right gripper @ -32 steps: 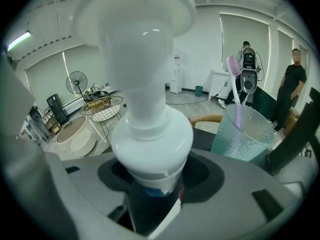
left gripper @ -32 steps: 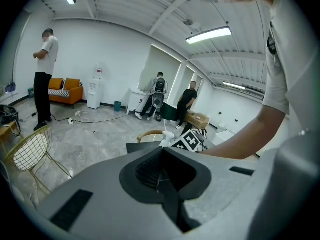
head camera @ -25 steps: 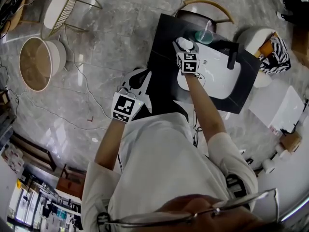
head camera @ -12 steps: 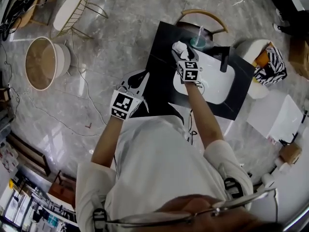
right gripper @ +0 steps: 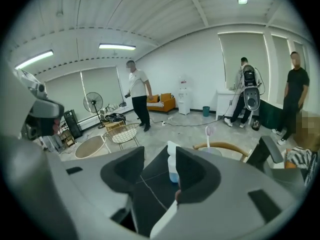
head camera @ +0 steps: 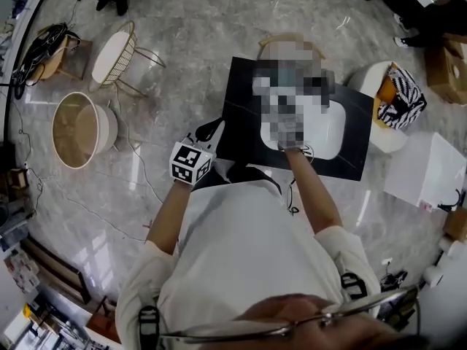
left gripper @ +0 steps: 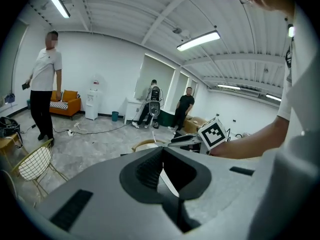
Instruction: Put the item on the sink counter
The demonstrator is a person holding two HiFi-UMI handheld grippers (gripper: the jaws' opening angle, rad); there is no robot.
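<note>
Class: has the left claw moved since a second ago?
No. The left claw still hangs at the left edge of the black counter, near its front corner, as before.

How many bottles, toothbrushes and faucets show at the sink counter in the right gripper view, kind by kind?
bottle, part-filled with blue liquid: 1
toothbrush, standing upright: 1
faucet, black: 1
Total: 3
</note>
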